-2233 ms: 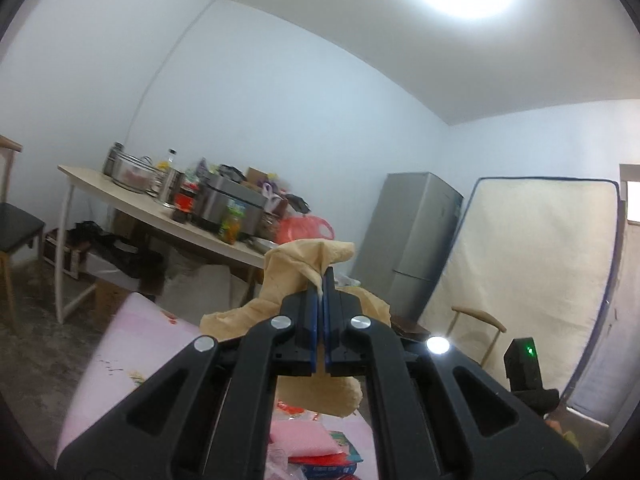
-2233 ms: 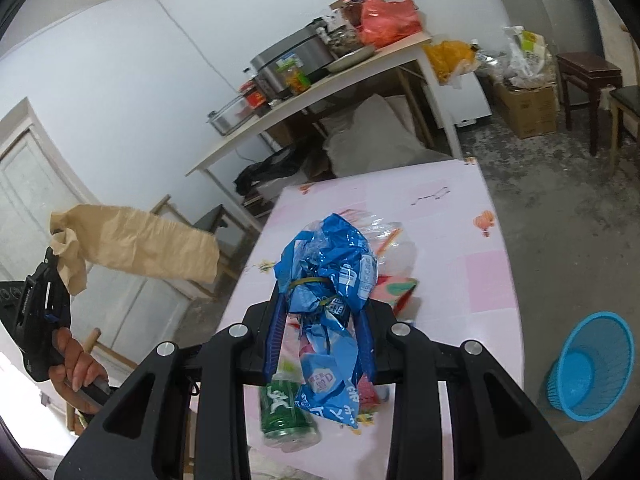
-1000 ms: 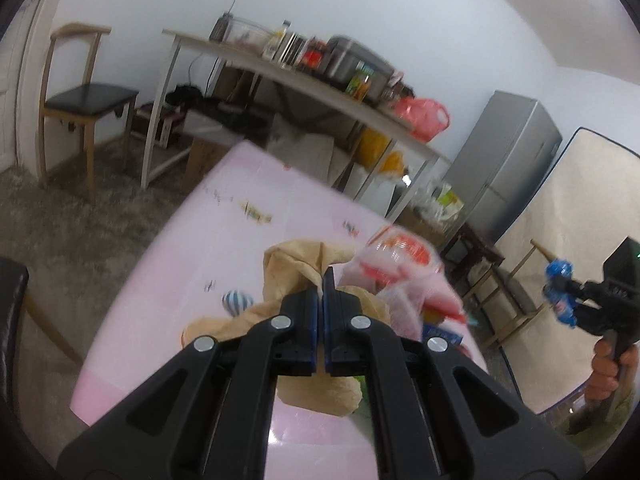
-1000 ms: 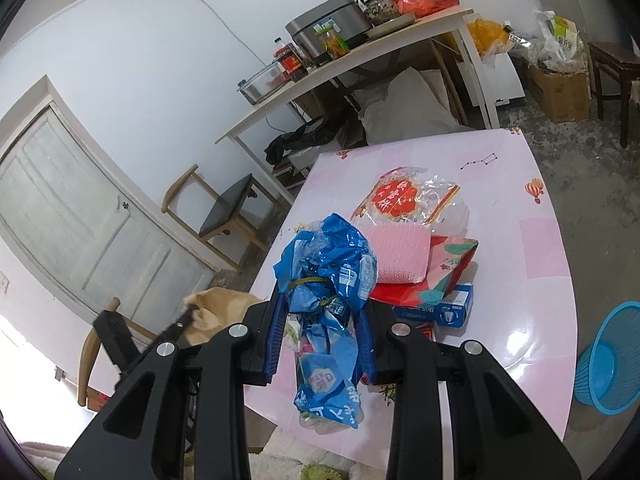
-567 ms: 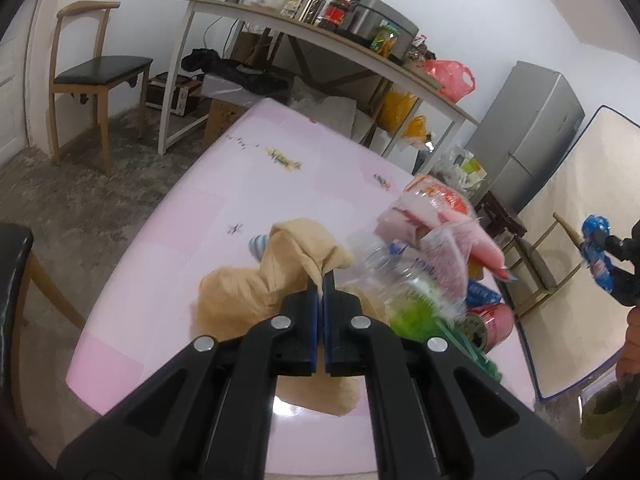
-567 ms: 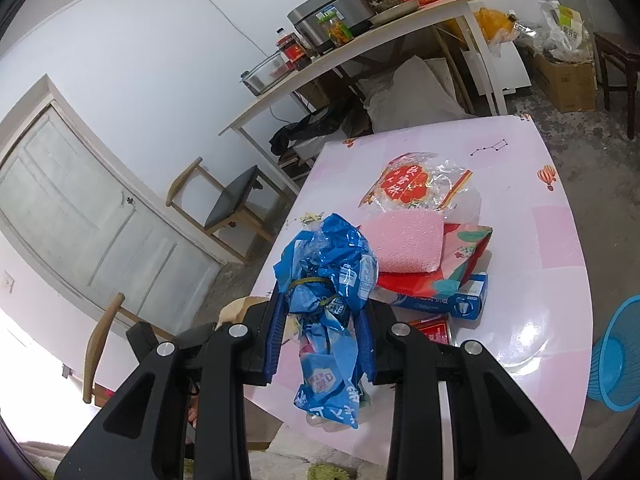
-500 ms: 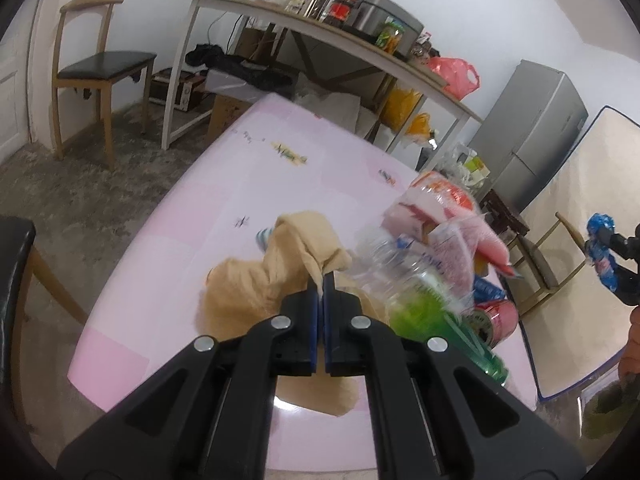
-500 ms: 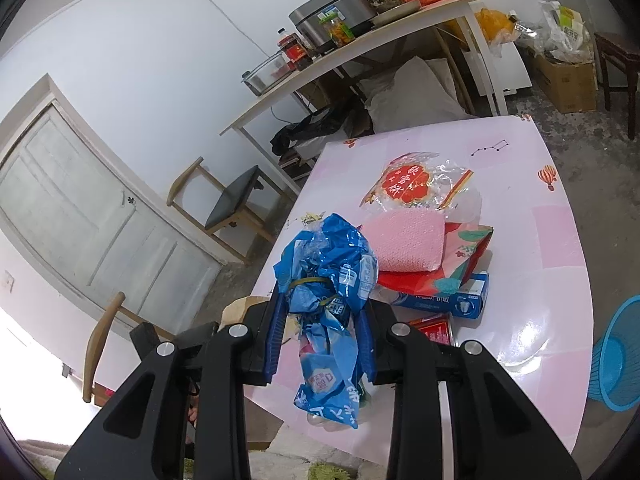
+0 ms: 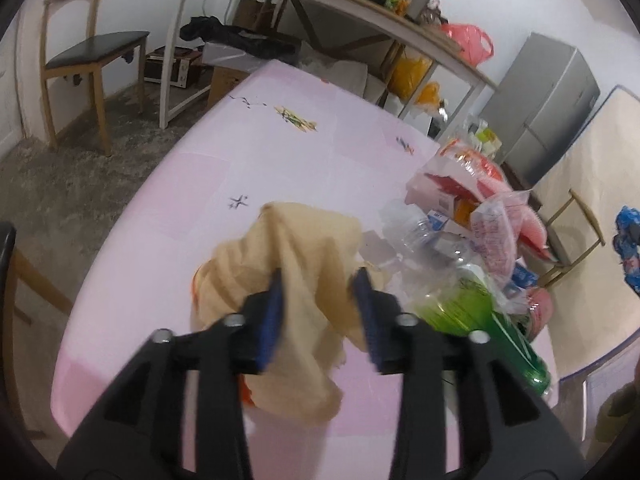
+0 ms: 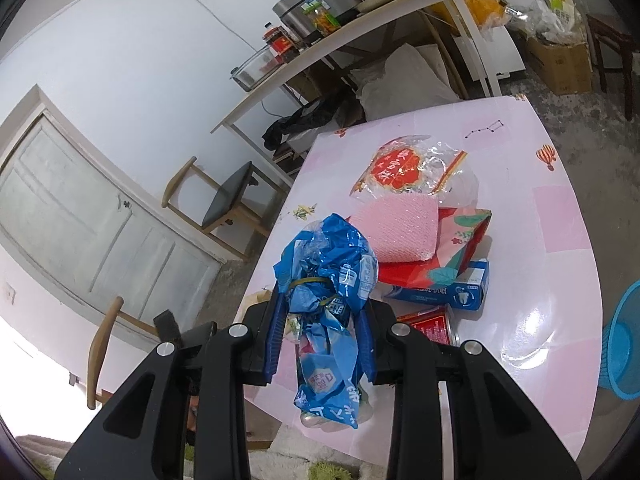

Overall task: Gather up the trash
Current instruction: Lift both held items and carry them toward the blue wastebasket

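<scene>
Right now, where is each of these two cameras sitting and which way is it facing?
Left wrist: on the left gripper, tilted down at the pink table; its jaws have just opened, tan cloth loose between them.
Right wrist: on the right gripper, looking down the table, jaws clamping a blue wrapper.
Shared: table, trash pile, wooden chair, shelf.

A: Table covering?
B: Glossy pink sheet, smooth, reflecting light.
A: Tan bag?
B: Matt, crumpled, looks like paper.
A: Blue wrapper?
B: Shiny crinkled plastic film.
A: Green bottle?
B: Clear glossy plastic.
A: Chair?
B: Pale wood frame, dark smooth seat.
</scene>
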